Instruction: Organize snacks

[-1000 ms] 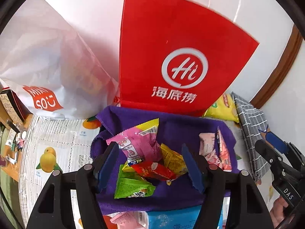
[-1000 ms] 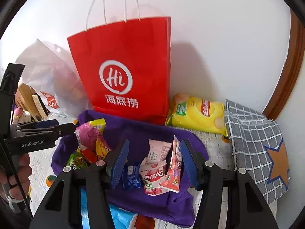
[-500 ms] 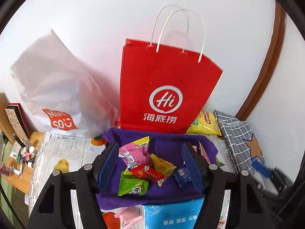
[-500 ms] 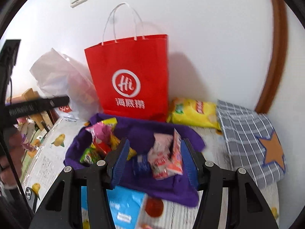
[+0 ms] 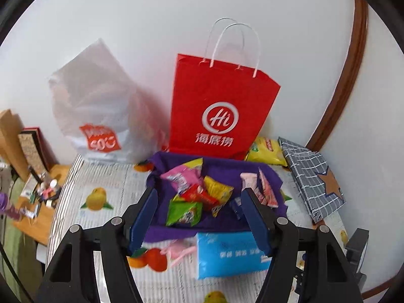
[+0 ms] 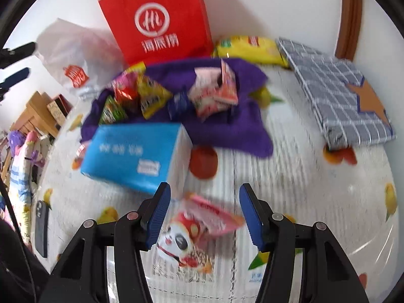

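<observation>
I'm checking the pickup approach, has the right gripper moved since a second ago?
Yes. The right gripper has pulled back from the purple cloth toward the near side of the table and tipped down; a pink packet now lies between its open jaws.

Red bag (image 5: 222,106), purple cloth (image 6: 227,126), blue tissue pack (image 6: 133,151), grey checked cloth (image 6: 335,88)

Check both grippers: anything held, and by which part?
Nothing held. Left gripper hangs open above the purple cloth; right gripper is open over a pink snack packet, pads clear.
</observation>
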The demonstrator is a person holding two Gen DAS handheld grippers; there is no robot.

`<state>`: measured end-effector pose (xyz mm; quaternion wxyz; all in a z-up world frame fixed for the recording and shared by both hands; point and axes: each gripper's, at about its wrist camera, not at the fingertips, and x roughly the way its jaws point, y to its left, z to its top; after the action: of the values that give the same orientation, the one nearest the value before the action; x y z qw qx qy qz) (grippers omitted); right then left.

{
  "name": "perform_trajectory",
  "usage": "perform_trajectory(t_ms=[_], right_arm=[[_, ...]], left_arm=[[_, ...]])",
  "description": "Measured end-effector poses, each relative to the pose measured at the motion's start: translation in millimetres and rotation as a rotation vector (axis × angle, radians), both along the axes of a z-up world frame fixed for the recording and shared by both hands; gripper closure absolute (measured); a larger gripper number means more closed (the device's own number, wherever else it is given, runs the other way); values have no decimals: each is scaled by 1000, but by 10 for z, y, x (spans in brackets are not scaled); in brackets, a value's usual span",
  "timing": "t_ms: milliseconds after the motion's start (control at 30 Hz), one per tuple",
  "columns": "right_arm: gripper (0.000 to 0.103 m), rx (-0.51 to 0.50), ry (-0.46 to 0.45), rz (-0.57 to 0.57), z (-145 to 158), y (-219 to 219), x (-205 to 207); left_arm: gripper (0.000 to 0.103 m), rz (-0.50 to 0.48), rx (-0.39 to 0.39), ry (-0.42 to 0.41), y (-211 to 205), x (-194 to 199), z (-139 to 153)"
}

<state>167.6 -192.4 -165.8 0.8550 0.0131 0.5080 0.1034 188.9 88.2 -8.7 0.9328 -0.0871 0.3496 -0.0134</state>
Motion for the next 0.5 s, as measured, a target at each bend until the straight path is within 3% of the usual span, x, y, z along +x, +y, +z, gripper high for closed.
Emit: perform_trajectory(t_ms=[267, 500], right_arm=[[45, -43, 38, 22, -293, 200, -46], [30, -122, -10, 40, -358, 215, -146]], left_arm=[[36, 55, 20, 71, 187, -240, -283], [36, 66, 44, 93, 229, -340, -475]])
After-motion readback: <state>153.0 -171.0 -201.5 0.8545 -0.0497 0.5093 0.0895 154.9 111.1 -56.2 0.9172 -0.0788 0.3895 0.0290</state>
